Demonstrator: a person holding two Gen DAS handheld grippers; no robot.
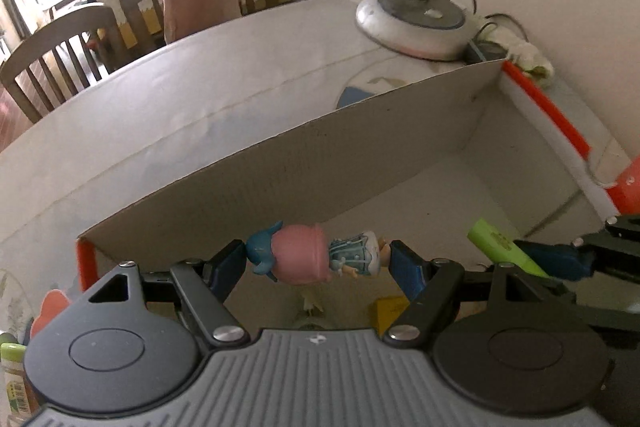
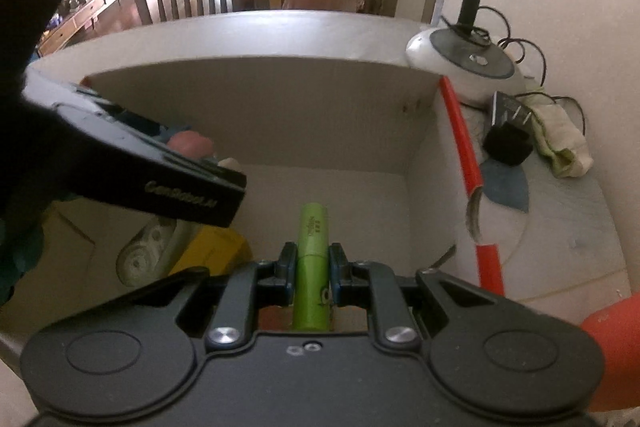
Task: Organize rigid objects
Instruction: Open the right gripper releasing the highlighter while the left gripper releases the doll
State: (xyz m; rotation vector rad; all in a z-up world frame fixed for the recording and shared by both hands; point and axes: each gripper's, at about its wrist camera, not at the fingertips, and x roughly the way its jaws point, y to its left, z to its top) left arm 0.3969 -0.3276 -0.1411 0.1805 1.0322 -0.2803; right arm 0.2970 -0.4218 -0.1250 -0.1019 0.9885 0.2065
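My left gripper (image 1: 318, 261) is shut on a small toy figure (image 1: 316, 253) with a pink skirt, blue hair and a pale blue top, held sideways over the open cardboard box (image 1: 360, 163). In the right wrist view my right gripper (image 2: 313, 269) is shut on a lime green marker (image 2: 312, 267), which points forward into the same box (image 2: 280, 107). The left gripper's body (image 2: 160, 163) crosses that view at the left, above the box, with the figure's pink skirt (image 2: 188, 143) peeking over it. On the box floor lie a yellow block (image 2: 212, 251) and a white object (image 2: 148, 251).
The box has orange-taped edges (image 2: 464, 151) and stands on a pale table. Behind it to the right are a round white lamp base (image 2: 464, 67) with a black pole and cables, a black plug adapter (image 2: 508, 131) and a rolled cloth (image 2: 560, 143). Wooden chairs (image 1: 56, 55) line the far side.
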